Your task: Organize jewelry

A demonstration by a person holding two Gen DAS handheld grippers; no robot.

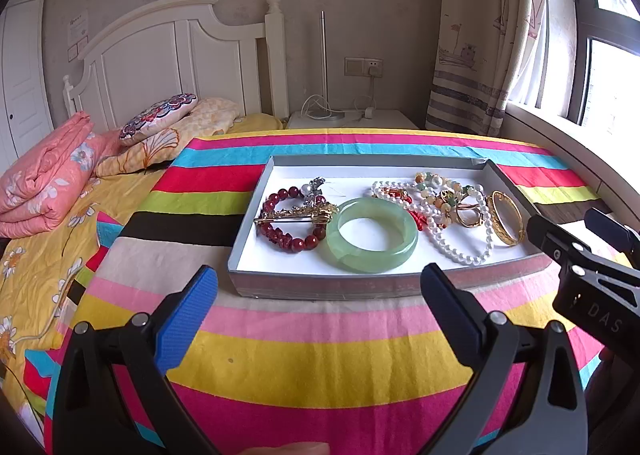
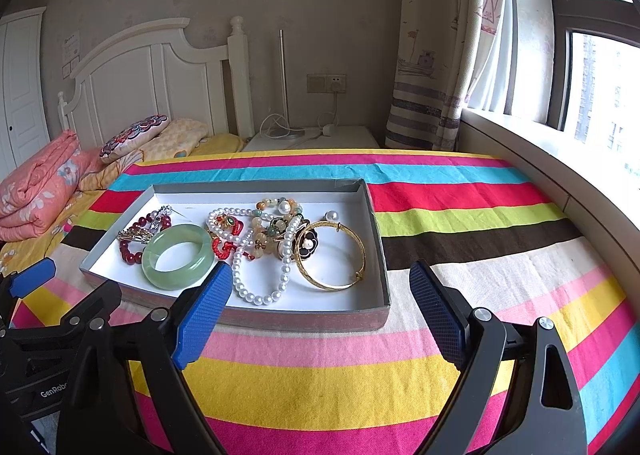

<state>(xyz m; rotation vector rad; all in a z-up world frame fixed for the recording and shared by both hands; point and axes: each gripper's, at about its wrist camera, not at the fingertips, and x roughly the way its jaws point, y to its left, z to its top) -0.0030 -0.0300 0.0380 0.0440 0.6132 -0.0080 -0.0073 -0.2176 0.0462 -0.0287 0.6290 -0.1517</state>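
A shallow grey cardboard tray (image 2: 376, 239) with a white floor sits on the striped cloth (image 2: 460, 215), and every piece of jewelry in view lies inside it, which keeps loose beads from rolling off the fabric. At the left end a dark red bead bracelet (image 1: 276, 211) lies with a gold and silver brooch (image 1: 304, 211) across it. Just right of that, near the front wall, sits the pale green jade bangle (image 1: 372, 235). A white pearl strand (image 2: 260, 279) loops toward the near wall, its far part tangled with a red knotted cord (image 2: 224, 243), mixed-stone beads (image 2: 276, 207) and a flower-shaped piece (image 2: 306, 241). The gold bangle (image 2: 332, 255) rests at the right end, overlapping that cluster.

The left gripper (image 1: 320, 295) and right gripper (image 2: 320, 291) both hover just short of the tray's near wall, fingers spread wide and holding nothing. In my judgement this fits either a pile waiting to be sorted out or pieces already gathered into one tray.
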